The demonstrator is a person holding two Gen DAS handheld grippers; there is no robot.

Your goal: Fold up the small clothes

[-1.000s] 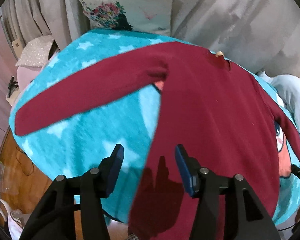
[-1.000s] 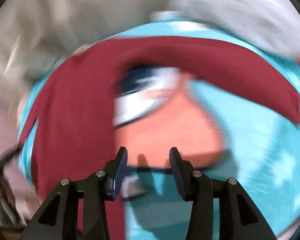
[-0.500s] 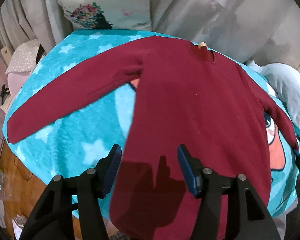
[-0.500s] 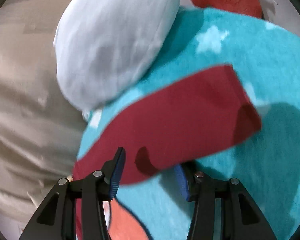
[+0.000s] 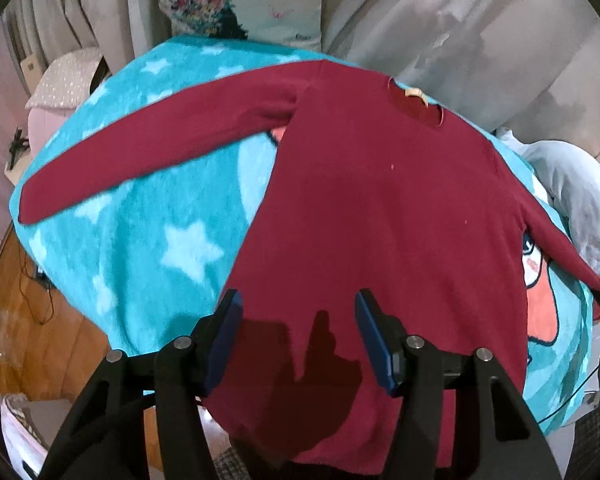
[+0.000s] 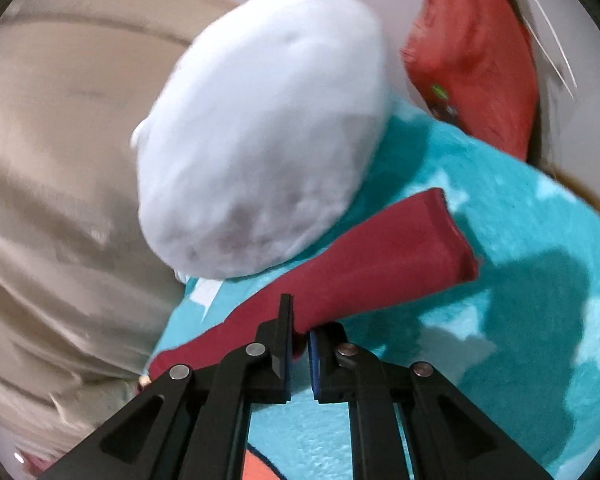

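Observation:
A dark red long-sleeved top lies flat on a turquoise star blanket, both sleeves spread out. My left gripper is open and empty, hovering above the top's lower hem. My right gripper is shut on the near edge of the top's right sleeve, a little back from the cuff. In the left wrist view that sleeve's end runs to the right edge, where the right gripper meets it.
A pale blue-white cushion lies right behind the held sleeve. A red cloth sits further back. A floral pillow and beige sofa back stand behind the blanket. Wooden floor shows at left.
My right gripper has closed onto the right sleeve; half a second ago its jaws were open around it. The left gripper has shifted slightly over the hem and stays open.

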